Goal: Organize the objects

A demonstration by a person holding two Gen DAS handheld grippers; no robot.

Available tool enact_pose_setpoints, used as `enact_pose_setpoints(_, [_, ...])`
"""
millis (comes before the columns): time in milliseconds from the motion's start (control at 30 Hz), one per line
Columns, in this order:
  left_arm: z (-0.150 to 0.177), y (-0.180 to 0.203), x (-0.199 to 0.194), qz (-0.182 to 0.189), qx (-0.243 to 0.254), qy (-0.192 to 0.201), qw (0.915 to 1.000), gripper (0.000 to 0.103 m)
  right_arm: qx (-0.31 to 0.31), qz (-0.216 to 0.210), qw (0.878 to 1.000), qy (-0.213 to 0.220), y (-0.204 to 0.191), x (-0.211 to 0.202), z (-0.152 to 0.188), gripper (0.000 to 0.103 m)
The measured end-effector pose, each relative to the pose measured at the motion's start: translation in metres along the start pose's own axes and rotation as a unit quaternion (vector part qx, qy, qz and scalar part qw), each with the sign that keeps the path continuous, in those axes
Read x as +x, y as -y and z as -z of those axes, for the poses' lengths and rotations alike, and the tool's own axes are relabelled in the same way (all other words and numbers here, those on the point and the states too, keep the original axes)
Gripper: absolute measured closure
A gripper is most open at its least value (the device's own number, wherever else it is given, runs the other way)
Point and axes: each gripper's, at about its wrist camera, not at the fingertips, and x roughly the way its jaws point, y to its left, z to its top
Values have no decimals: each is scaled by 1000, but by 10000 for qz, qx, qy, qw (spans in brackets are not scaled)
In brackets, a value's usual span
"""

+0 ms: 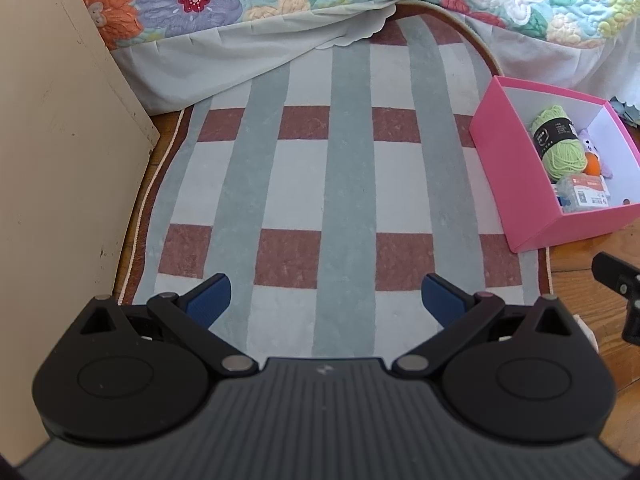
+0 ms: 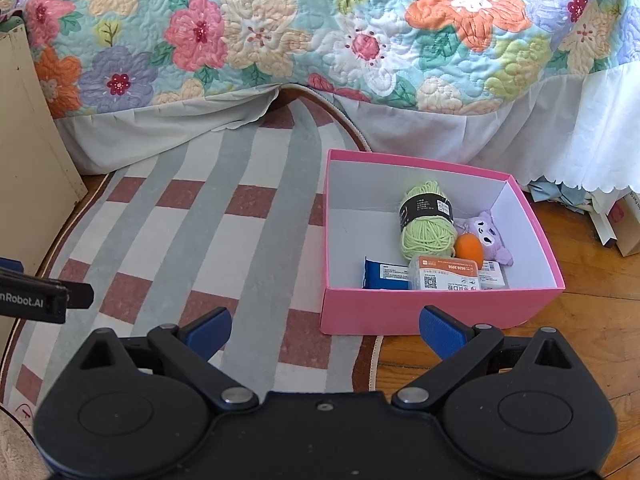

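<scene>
Pink box [image 2: 420, 316], green yarn [image 2: 428, 236], striped grey-and-brown rug [image 1: 348, 184], floral quilt [image 2: 280, 28].

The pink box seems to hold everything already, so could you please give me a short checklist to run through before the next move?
1. Left gripper empty, jaws wide apart: ok.
2. Right gripper empty, jaws wide apart: ok.
3. Green yarn, purple plush toy, orange ball, blue packet and clear plastic case all inside the pink box: ok.
4. Rug free of loose items in both views: ok.
5. Box sits flat: cannot tell; its near corner overhangs the rug edge onto the wooden floor.
6. Nothing left outside the views: cannot tell.
</scene>
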Motion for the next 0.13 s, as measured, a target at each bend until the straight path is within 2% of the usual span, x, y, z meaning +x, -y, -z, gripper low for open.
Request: enact_pose_setpoints(133, [2, 2, 1, 159, 39, -1, 9999, 0, -29, -13, 10000, 8, 1, 1, -1, 1])
